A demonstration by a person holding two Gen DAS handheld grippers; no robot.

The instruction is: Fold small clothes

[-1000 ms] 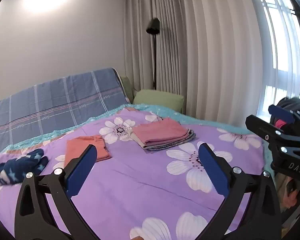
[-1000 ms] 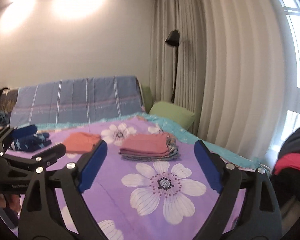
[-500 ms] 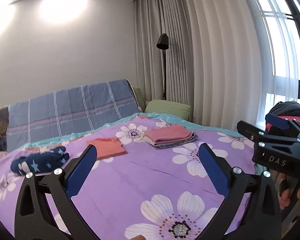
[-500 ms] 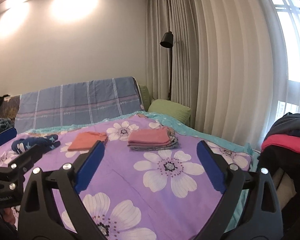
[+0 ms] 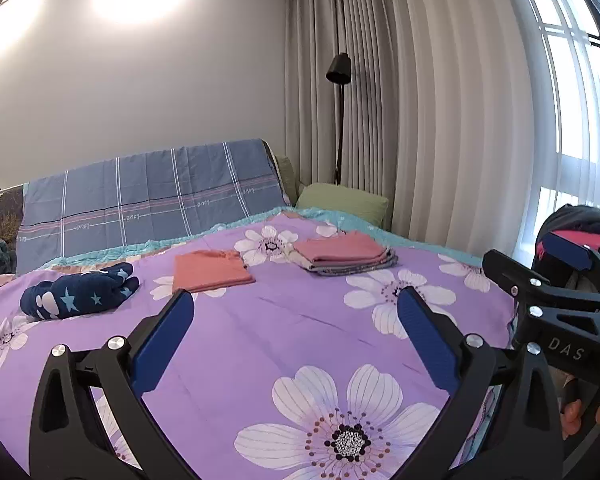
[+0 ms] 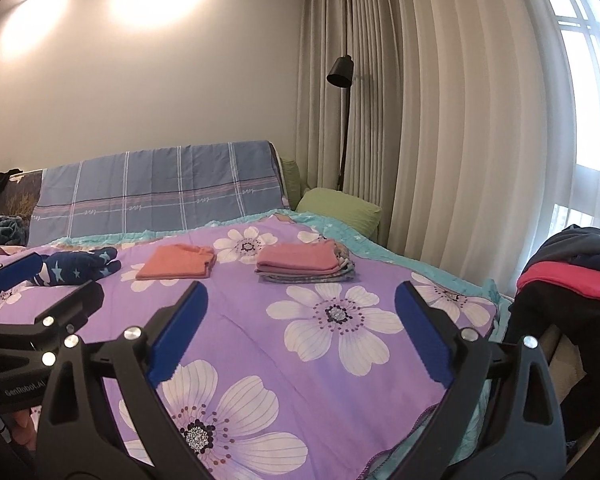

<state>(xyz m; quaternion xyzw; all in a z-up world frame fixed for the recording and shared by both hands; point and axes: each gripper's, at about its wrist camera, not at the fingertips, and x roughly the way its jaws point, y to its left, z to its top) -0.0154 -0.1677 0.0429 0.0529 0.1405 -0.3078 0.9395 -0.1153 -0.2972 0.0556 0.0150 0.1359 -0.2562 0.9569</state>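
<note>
A folded orange garment (image 5: pixel 210 270) (image 6: pixel 176 267) lies flat on the purple flowered bedspread (image 5: pixel 284 332) (image 6: pixel 284 340). Right of it sits a neat stack of folded clothes (image 5: pixel 344 255) (image 6: pixel 306 266) with a pink piece on top. A crumpled navy star-print garment (image 5: pixel 80 290) (image 6: pixel 80 270) lies at the left. My left gripper (image 5: pixel 294 312) is open and empty above the near part of the bed, well short of all the clothes. My right gripper (image 6: pixel 300 304) is also open and empty, beside it to the right.
A blue checked cover (image 5: pixel 148 192) drapes the headboard, with a green pillow (image 5: pixel 342 202) beside it. A black floor lamp (image 5: pixel 338 70) stands against grey curtains (image 5: pixel 440 100). Dark and red clothes (image 6: pixel 572 276) are heaped off the bed's right edge.
Both grippers have drawn back from the bed and tilted up, so the clothes look farther away and more wall shows. Both stayed open and empty.
</note>
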